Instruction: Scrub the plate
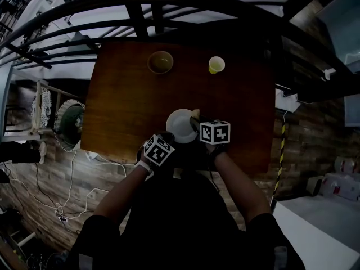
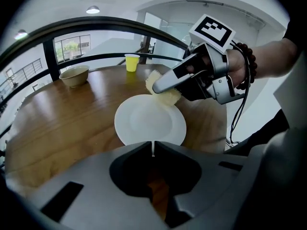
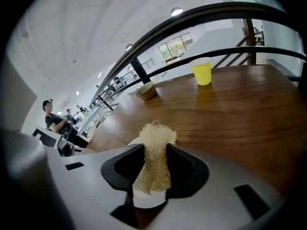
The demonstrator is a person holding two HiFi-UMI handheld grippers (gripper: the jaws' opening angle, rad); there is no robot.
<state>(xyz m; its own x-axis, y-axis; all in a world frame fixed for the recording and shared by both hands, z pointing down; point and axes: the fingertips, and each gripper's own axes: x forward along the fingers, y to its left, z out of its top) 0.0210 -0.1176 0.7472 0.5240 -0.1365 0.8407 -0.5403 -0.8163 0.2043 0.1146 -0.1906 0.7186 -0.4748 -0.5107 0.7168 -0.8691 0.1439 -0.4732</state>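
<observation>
Left tongs [image 2: 153,148] pinch plate [image 2: 149,119]; right tongs [image 3: 155,152] clamp scrubber [image 3: 157,134].

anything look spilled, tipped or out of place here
Nothing stands out. The plate lies flat, its rim pinched by the left tool; the right tool holds the scrubber at its far edge. The bowl and cup stand upright.

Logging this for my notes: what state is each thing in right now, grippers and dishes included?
left gripper: shut on the white plate's near rim.
right gripper: shut on the scrub pad.
scrub pad: touching the plate's far rim.
white plate: lying on the table.
bowl: upright.
yellow cup: upright.
</observation>
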